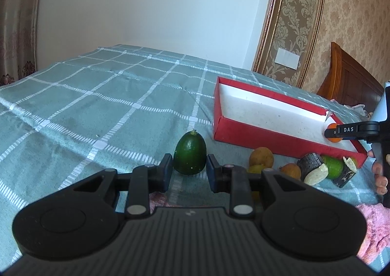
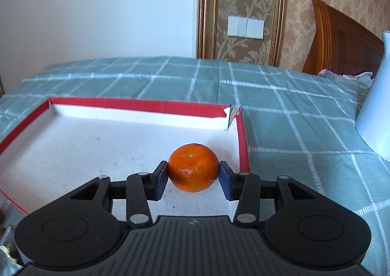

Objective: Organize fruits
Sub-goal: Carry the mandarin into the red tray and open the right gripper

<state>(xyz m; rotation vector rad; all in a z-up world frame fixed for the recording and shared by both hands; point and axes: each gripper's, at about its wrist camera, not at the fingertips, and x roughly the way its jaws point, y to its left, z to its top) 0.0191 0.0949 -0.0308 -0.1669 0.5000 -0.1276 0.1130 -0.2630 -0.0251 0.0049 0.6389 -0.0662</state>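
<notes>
Right wrist view gives me one orange mandarin (image 2: 193,167) pinched between my right tongs (image 2: 193,176), over the white floor of the one red box (image 2: 146,103), near its right wall. My left tongs (image 1: 189,171) read as pressed to their narrowest, yet one dark green fruit (image 1: 190,153) sits on the bed (image 1: 97,95) between the pads; contact I cannot tell. Beside the box I count two brown fruits (image 1: 261,157), one bright green lime (image 1: 334,166) and two dark cut pieces (image 1: 313,167).
</notes>
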